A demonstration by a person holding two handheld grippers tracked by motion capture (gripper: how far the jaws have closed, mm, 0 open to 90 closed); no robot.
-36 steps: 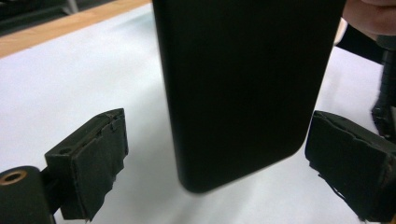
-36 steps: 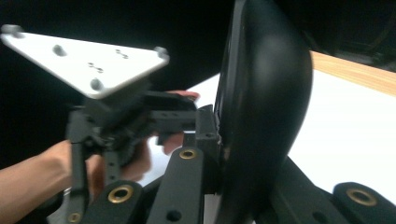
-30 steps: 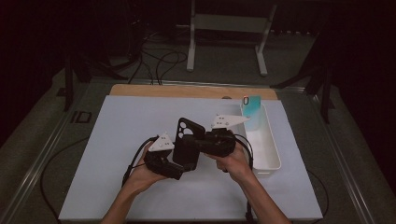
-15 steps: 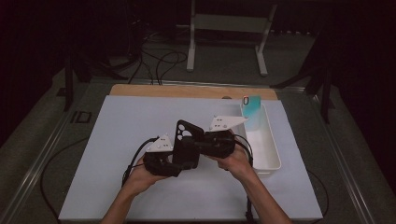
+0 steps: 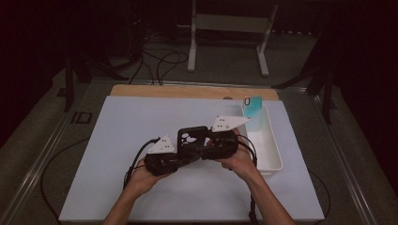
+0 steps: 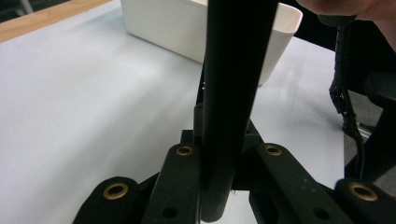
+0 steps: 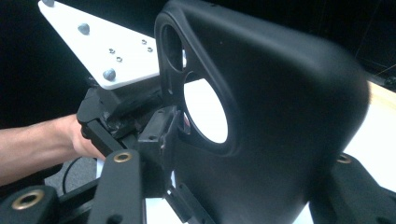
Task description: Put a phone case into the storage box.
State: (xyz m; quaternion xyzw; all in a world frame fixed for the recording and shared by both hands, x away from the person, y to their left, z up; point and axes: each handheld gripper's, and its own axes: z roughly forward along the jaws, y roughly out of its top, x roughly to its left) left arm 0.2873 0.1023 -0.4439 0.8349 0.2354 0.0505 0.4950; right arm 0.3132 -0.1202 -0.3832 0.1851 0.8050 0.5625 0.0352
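Bench carries white bin holding teal phone case. Black phone case held above bench, mid-handover. Left gripper fingers have just closed, now pinching case edge. Right gripper fingers have just spread, case between them. Binning left. Earlier: right held, left spread.

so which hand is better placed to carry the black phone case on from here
Left. In the left gripper view the left tool has just closed on the edge of the black phone case. The right tool has just been opening, with the case between its jaws but a gap showing, so it looks to be handing over.
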